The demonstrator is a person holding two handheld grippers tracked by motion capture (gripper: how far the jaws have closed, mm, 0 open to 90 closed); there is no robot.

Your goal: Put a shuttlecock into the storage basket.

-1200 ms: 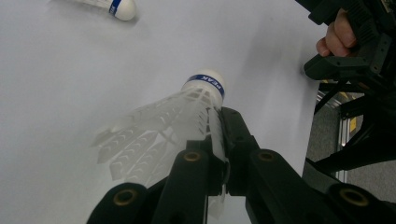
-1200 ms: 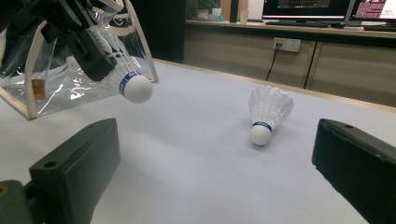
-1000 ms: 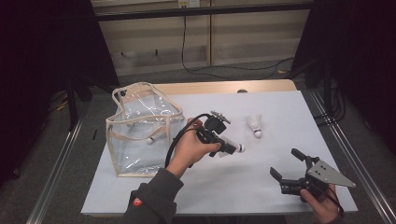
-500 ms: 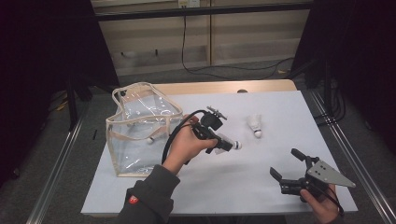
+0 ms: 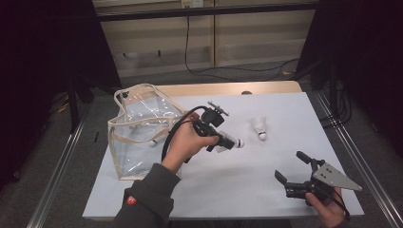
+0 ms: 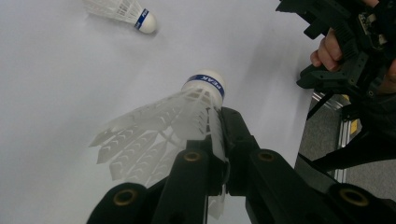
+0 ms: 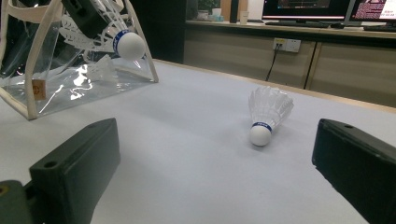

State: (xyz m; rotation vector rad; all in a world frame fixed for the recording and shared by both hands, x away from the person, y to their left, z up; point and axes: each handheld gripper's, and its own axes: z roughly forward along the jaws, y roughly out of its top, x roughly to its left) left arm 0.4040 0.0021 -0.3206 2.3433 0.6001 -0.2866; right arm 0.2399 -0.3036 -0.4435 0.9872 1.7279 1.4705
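My left gripper [image 5: 227,142] hangs over the middle of the white table [image 5: 214,190], shut on the feather skirt of a white shuttlecock [image 6: 187,112]. Its blue-banded cork points right, away from the bag. In the right gripper view this held shuttlecock [image 7: 123,43] hangs in front of the clear bag [image 7: 70,74]. A second shuttlecock [image 5: 259,127] lies on the table further right, cork toward me. My right gripper [image 5: 290,166] rests near the front right edge with its jaws wide open and nothing between them, facing that lying shuttlecock [image 7: 268,112].
The clear plastic bag [image 5: 138,128] with cream trim stands open-topped at the table's left, with another shuttlecock [image 5: 153,141] inside. Metal rails run along both sides of the table, and a wooden edge borders the back.
The left hand has drifted slightly left, toward the bag, with the shuttlecock still pinched. The right gripper has stayed where it was.
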